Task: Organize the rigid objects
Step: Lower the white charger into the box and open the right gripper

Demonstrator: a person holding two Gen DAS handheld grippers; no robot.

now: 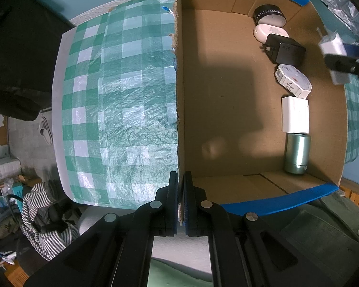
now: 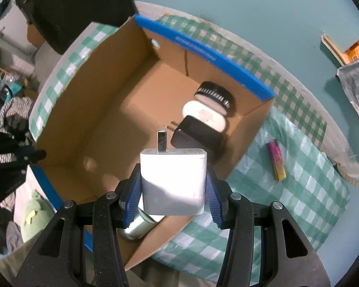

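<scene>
**Cardboard box on a checked cloth, white charger held over it**

Green-and-white checked plastic cloth [image 1: 122, 100] covers the tabletop, with a teal wall behind it and striped clothing [image 1: 43, 217] heaped in the cluttered room beyond the edge. On the cloth stands an open brown cardboard box with blue-taped rims [image 1: 227, 95]. Along one inner wall lies a row of things: a round black-rimmed tin [image 1: 270, 15], a white oval case [image 1: 263, 32], a black plug-in charger [image 1: 287, 51], a white octagonal box [image 1: 293, 80], a white rectangular block [image 1: 295, 114] and a pale green metal cylinder [image 1: 296, 153].

The left gripper [image 1: 181, 191] has its jaws pressed together on the box's torn side wall. The right gripper [image 2: 173, 186] pinches a white square wall charger [image 2: 173, 179] between its blue pads, prongs pointing away, above the box's interior near the black charger.

Outside the box, on the cloth, lies a pink-and-yellow stick [image 2: 276, 160], possibly a lighter.
</scene>
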